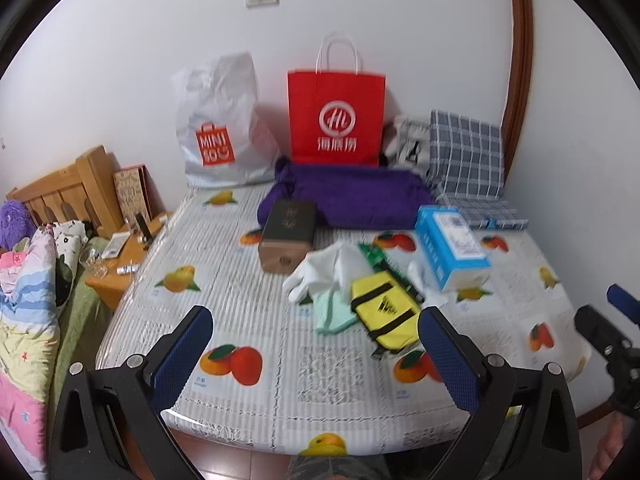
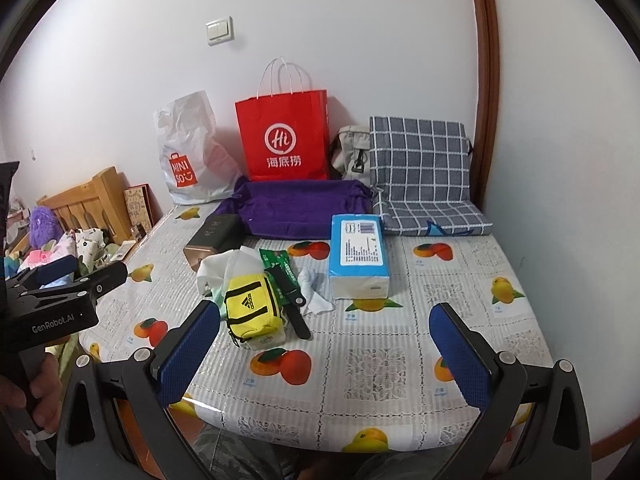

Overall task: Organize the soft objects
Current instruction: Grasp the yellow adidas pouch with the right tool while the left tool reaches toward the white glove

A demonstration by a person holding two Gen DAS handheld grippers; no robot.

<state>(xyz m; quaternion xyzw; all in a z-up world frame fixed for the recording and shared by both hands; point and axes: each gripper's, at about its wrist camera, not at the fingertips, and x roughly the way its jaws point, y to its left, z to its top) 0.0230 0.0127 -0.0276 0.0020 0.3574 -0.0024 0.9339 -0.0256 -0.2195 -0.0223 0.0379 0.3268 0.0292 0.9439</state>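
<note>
Soft things lie in a small heap near the middle of the table [image 2: 460, 280]: a yellow pouch [image 2: 252, 312] sits in front, with a white cloth [image 2: 224, 266] and a pale green cloth [image 1: 332, 312] partly under it and behind it. A green packet [image 2: 278, 264] and a black strap [image 2: 294, 308] lie just beside the pouch, on its right. A blue tissue pack [image 2: 358, 256] stands near them, further right, and a brown box [image 2: 208, 238] is at the left of the heap. Behind these, a purple bundle [image 2: 296, 206] lies in front of a red bag [image 2: 284, 140], with a white bag [image 2: 188, 160] at its left and a checked cushion [image 2: 420, 160] at its right. Your left gripper [image 1: 316, 348] hovers over the near edge of the table with the jaws wide apart and nothing between them. Your right gripper [image 2: 326, 348] does the same, wide apart and empty, well short of the heap.
</note>
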